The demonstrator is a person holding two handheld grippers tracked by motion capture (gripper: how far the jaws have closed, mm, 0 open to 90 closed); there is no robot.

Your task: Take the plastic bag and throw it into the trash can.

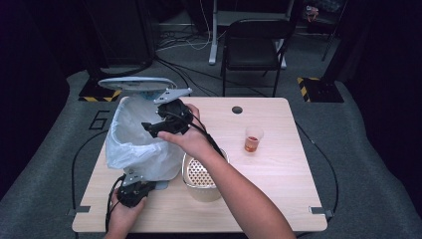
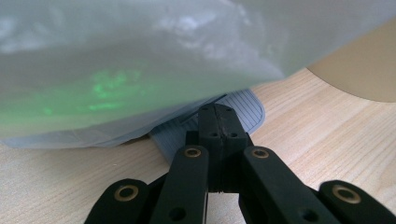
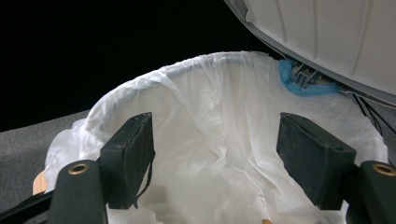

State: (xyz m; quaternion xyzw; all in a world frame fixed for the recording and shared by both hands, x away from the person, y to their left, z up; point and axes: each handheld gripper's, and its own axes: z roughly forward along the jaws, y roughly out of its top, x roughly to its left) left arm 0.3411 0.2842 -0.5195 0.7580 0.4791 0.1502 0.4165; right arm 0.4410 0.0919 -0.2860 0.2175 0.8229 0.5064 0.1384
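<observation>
White plastic liner bag (image 1: 137, 144) in small pedal bin, lid (image 1: 137, 83) raised, at 9 o'clock on pale wooden table (image 1: 278, 184). Right hand-held gripper (image 1: 155, 125) above bin mouth, pads (image 3: 130, 156) spread wide, nothing between them; liner (image 3: 210, 140) directly below. Left hand-held gripper (image 1: 137, 188) at 7 o'clock, jaws closed together, tips on grey ribbed pedal (image 2: 243, 114) under bag (image 2: 140, 60). Perforated cream metal canister (image 1: 201, 179) just beside bin, 6 o'clock. Clear cup with orange liquid (image 1: 253, 139) at 3 o'clock, well apart.
</observation>
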